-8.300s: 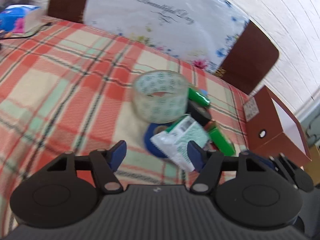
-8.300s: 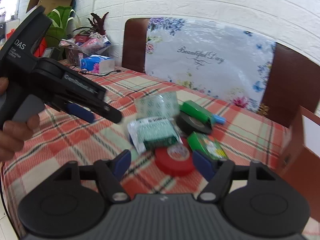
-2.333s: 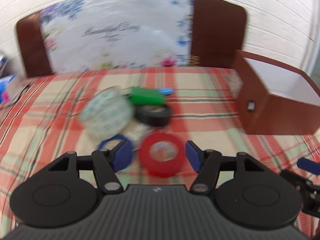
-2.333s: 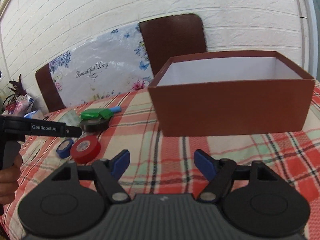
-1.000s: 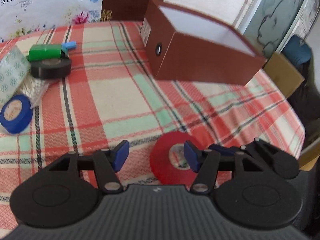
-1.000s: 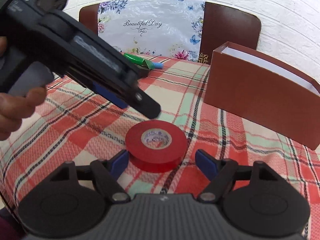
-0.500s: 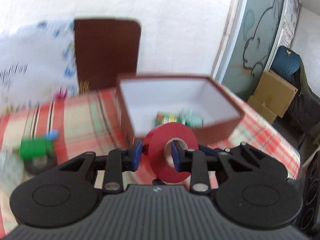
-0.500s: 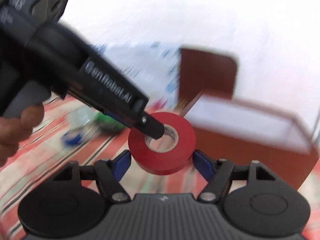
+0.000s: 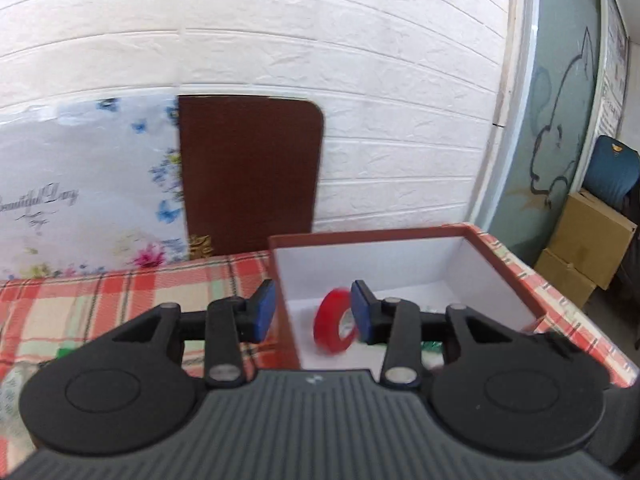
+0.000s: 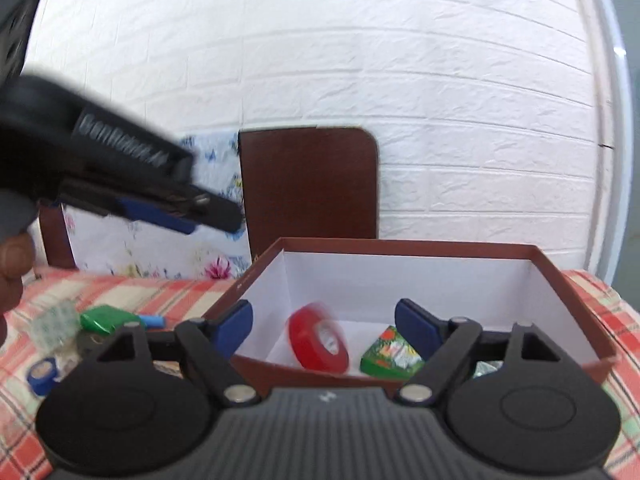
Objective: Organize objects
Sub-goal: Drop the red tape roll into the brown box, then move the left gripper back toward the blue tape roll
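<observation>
My left gripper (image 9: 313, 312) and right gripper (image 10: 324, 326) both gape wide, holding nothing. The red tape roll (image 10: 318, 343) stands on edge inside the brown box (image 10: 400, 245); it looks light, stiff and prone to rolling, best pinched across its flat faces.

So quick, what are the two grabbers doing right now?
Left gripper: jaws open, holding nothing; the red tape roll is in the brown box.
Right gripper: jaws open, holding nothing.
</observation>
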Motion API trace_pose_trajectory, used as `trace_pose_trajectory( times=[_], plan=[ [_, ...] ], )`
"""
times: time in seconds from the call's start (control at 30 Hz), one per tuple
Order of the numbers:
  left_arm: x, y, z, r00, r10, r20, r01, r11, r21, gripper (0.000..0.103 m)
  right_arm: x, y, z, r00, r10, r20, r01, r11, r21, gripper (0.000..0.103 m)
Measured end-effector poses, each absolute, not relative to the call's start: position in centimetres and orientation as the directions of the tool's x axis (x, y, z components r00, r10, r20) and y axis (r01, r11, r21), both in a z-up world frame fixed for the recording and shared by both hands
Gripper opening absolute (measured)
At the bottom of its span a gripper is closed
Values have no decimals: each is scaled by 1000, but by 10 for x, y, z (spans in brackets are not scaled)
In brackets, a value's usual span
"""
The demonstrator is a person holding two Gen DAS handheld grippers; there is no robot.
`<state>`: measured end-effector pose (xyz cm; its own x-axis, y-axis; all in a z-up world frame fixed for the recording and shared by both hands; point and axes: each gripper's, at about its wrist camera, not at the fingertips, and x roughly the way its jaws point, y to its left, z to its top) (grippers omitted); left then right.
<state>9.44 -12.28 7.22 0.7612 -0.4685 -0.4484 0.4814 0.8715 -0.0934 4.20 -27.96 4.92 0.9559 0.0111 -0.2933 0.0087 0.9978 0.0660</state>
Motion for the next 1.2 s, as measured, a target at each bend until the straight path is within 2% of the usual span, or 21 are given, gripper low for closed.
trace_pose_trajectory(
  times=[0.07, 0.17, 0.3, 0.5, 0.77, 0.87, 0.93, 1.0, 1.07, 1.17, 1.2],
  plan=[
    [87, -115, 66, 756, -443, -483, 466, 881, -79, 43, 24, -287, 47, 961, 4, -277, 27, 994, 110, 82],
    [75, -110, 55, 751, -389, -533, 441, 897, -33, 43, 1, -295, 39, 948, 12, -318, 48, 982, 182, 82],
    [68, -100, 46, 722, -374, -582, 425, 904, -53, 44, -5, -291, 33, 928, 2, -372, 66, 983, 171, 82],
    [50, -89, 54, 738, -381, -557, 426, 903, -54, 49, -23, -272, 50, 937, 7, -348, 43, 990, 136, 82],
    [31, -93, 59, 723, -434, -538, 470, 879, -77, 50, -43, -266, 71, 956, -34, -291, 71, 990, 118, 82],
    [19, -101, 63, 723, -449, -525, 493, 868, -62, 50, -53, -272, 78, 960, -78, -269, 112, 987, 115, 88],
    [10, -104, 66, 723, -461, -515, 505, 861, -62, 50, -59, -279, 79, 954, -120, -276, 159, 980, 124, 89],
    [3, -106, 66, 727, -472, -498, 517, 854, -56, 58, -68, -289, 82, 954, -137, -266, 181, 972, 149, 90],
    [0, -112, 63, 734, -454, -506, 514, 857, -22, 60, -75, -297, 80, 954, -161, -252, 204, 966, 157, 93],
    [-2, -112, 61, 733, -441, -518, 509, 860, -12, 60, -71, -310, 75, 929, -188, -318, 258, 947, 194, 89],
    [-3, -109, 61, 735, -443, -513, 510, 860, -13, 60, -73, -312, 77, 935, -179, -307, 253, 942, 221, 88]
  ],
)
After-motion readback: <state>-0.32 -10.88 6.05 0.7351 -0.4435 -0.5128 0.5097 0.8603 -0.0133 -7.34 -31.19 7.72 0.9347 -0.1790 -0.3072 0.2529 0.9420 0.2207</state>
